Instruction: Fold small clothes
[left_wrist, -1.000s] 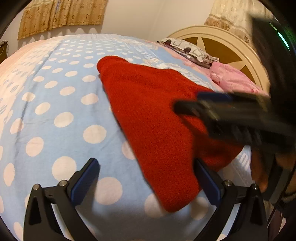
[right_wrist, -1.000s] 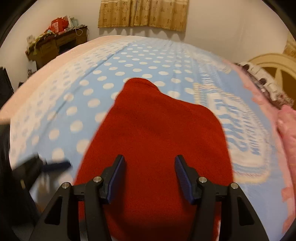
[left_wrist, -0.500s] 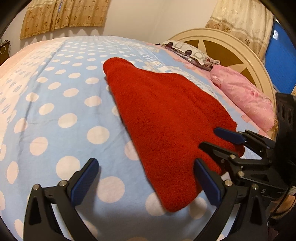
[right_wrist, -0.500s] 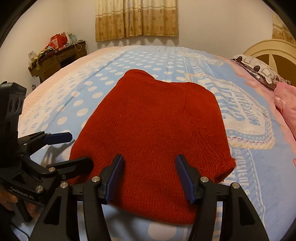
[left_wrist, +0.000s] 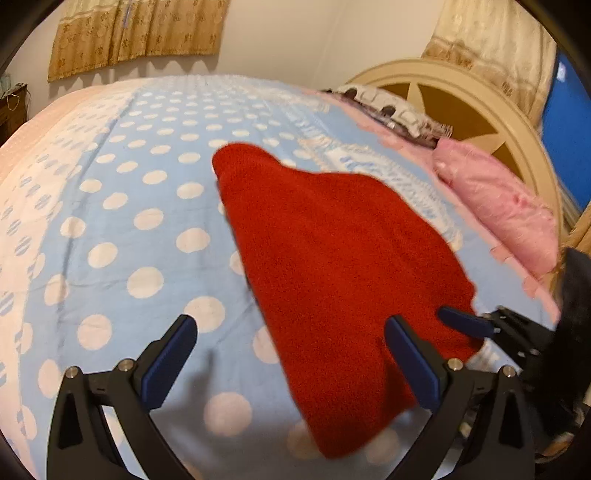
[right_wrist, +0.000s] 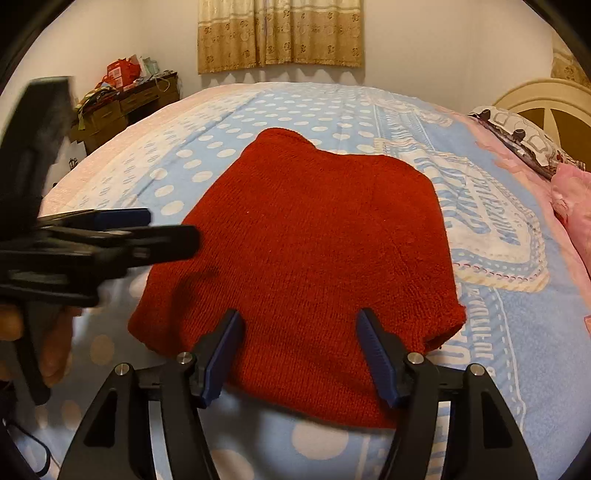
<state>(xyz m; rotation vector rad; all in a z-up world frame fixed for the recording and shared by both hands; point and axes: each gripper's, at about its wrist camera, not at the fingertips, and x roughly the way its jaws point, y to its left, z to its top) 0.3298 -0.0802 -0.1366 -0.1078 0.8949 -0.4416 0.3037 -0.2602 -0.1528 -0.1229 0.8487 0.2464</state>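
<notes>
A red knitted garment (right_wrist: 306, 243) lies flat on the blue polka-dot bedspread (right_wrist: 332, 114); it also shows in the left wrist view (left_wrist: 332, 266). My right gripper (right_wrist: 297, 354) is open and empty, hovering over the garment's near edge. My left gripper (left_wrist: 291, 362) is open and empty, above the garment's near left edge, its right finger over the red knit. The left gripper also shows blurred in the right wrist view (right_wrist: 122, 236) at the garment's left side. The right gripper's fingers (left_wrist: 465, 325) show at the right of the left wrist view.
A pink pillow (left_wrist: 498, 206) and a patterned pillow (left_wrist: 391, 110) lie by the cream headboard (left_wrist: 461, 107). A cluttered wooden dresser (right_wrist: 125, 99) stands by the far wall. Curtains (right_wrist: 277, 33) hang behind the bed.
Both grippers have pulled back and up from the garment, which now sits farther from each. The left gripper has swung in toward the garment's left side. Both stay open.
</notes>
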